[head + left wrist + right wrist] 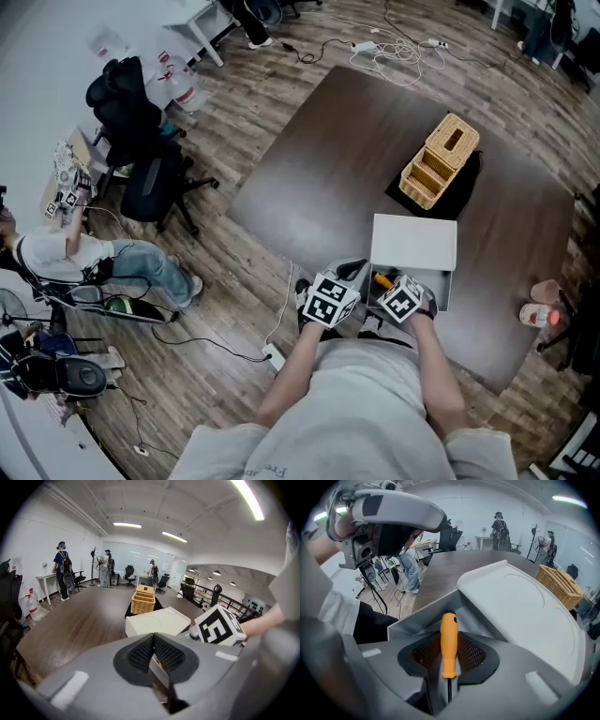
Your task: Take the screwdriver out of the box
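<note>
This is an open-plan office or lab workspace. Black office chairs and white desks stand on a wood-plank floor strewn with cables and a power strip. Long strip lights run across the ceiling.

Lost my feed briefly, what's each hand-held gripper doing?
Left hand-held gripper: closed, apparently on the box's edge.
Right hand-held gripper: closed on the orange screwdriver.

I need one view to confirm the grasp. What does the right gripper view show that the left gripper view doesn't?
Only the right gripper view: the orange screwdriver, handle in full, clamped in the right gripper. Only the left gripper view: the left gripper shut on a thin wall of the box. Both: the box's white lid and the wicker basket.
</note>
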